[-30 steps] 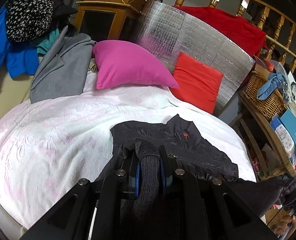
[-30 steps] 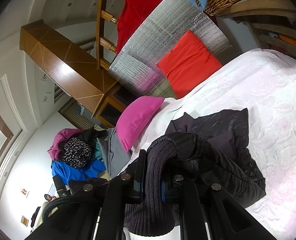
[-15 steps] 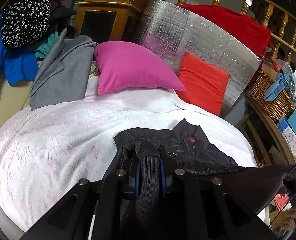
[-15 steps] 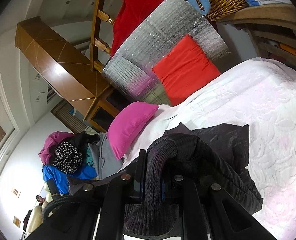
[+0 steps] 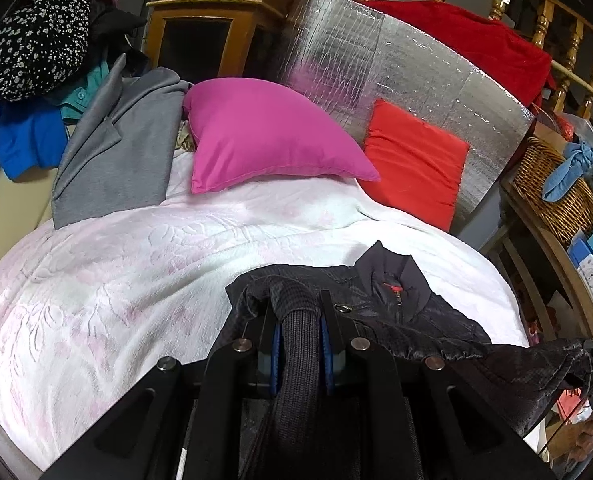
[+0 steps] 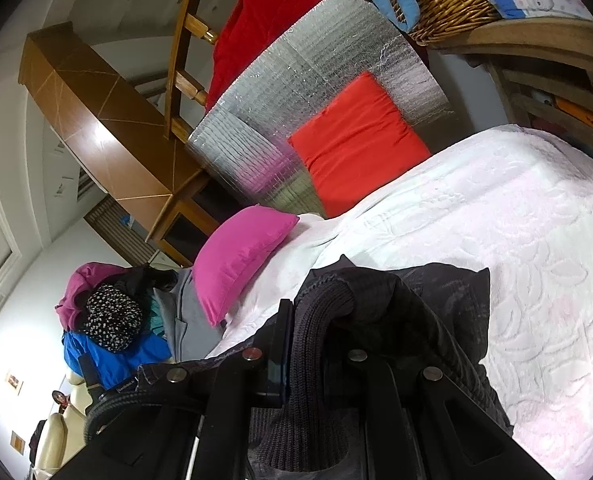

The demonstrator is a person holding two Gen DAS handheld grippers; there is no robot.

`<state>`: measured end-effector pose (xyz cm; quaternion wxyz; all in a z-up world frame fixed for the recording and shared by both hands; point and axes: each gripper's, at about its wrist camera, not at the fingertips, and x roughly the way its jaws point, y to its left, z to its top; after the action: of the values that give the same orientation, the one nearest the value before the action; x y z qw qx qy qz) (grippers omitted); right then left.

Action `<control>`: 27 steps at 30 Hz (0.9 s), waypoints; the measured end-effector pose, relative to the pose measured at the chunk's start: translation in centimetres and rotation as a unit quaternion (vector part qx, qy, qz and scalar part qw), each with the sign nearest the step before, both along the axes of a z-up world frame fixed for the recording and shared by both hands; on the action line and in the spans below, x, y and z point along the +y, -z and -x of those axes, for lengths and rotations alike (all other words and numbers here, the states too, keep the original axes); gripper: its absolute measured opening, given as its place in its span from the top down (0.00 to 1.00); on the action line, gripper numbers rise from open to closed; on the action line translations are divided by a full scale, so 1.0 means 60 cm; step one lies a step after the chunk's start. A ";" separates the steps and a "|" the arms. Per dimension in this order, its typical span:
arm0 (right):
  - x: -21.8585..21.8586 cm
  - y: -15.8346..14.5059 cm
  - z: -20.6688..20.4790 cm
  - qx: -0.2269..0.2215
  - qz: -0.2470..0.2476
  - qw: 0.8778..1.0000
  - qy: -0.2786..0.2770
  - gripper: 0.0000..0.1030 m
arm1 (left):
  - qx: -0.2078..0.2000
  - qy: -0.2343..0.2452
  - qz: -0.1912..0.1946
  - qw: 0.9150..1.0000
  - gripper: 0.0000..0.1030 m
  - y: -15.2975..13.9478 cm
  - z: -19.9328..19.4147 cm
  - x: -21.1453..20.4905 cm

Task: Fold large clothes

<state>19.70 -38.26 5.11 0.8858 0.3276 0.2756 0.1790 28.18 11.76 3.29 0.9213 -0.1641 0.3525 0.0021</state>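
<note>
A dark quilted jacket (image 5: pixel 412 320) lies partly spread on a white blanket (image 5: pixel 116 292) with a faint pink floral pattern, its collar and red zip pull facing up, while both handheld grippers clamp its ribbed knit cuffs. In the left wrist view the left gripper (image 5: pixel 299 320) is closed tight on one ribbed cuff (image 5: pixel 298 344), which runs back between the blue-padded fingers toward the camera; the jacket's body stretches off to the right edge of that view. In the right wrist view the right gripper (image 6: pixel 312 320) is likewise pinched closed on a second ribbed cuff (image 6: pixel 316 360), the knit bunched over the fingers and the jacket draped just beyond on the blanket. Behind the jacket, a magenta pillow (image 5: pixel 268 136) rests at the head of the bed beside a red cushion (image 5: pixel 416 160) propped against a silver foil panel (image 5: pixel 376 64). A grey coat (image 5: pixel 116 152) lies to the left of the pillow, near a heap of clothes (image 5: pixel 36 40), and a wicker basket (image 5: pixel 552 192) sits on shelving at the right
</note>
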 end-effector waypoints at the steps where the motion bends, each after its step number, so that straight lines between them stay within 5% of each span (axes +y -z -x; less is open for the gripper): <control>1: 0.001 0.001 -0.003 0.001 0.001 1.000 0.000 0.89 | 0.001 0.000 0.000 1.000 0.84 0.001 -0.003 0.000; 27: 0.019 0.028 -0.178 0.046 0.041 0.998 -0.005 0.89 | 0.048 0.006 -0.032 0.998 0.84 0.055 -0.144 -0.006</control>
<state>30.37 -37.13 3.43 0.8838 0.2977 0.3250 0.1566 36.83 11.40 -0.03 0.9083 -0.1316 0.3968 0.0154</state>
